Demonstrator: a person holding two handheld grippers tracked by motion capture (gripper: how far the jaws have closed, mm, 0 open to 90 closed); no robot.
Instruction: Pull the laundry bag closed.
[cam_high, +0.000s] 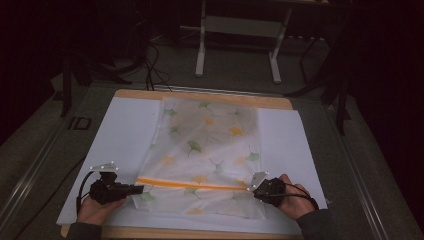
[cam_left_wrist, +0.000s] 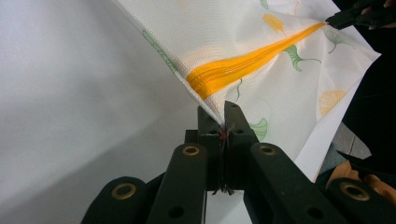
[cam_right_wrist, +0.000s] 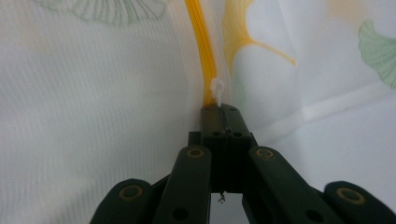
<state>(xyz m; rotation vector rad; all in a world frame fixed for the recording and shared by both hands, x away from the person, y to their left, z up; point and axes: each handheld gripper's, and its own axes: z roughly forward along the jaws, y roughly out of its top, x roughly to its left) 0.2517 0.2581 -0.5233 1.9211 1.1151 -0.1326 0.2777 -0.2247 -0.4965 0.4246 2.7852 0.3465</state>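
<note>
A white mesh bag (cam_high: 207, 150) printed with green and yellow leaves lies flat on a white sheet (cam_high: 122, 132). An orange zipper (cam_high: 190, 184) runs across its near end. My left gripper (cam_high: 140, 189) is shut on the bag's left edge, right at the zipper's end (cam_left_wrist: 210, 81), and the cloth there is lifted into a peak between the jaws of that gripper (cam_left_wrist: 223, 112). At the zipper's other end my right gripper (cam_high: 251, 189) is shut on the small white zipper pull (cam_right_wrist: 217, 88). The orange zipper (cam_right_wrist: 201, 37) stretches away from the right gripper (cam_right_wrist: 223, 109).
The sheet covers a wooden tabletop (cam_high: 200, 95) whose edges show at the back and front. Beyond it stand a white table frame (cam_high: 200, 45) and dark stands on grey floor, with cables (cam_high: 152, 65) trailing. Bare sheet lies on both sides of the bag.
</note>
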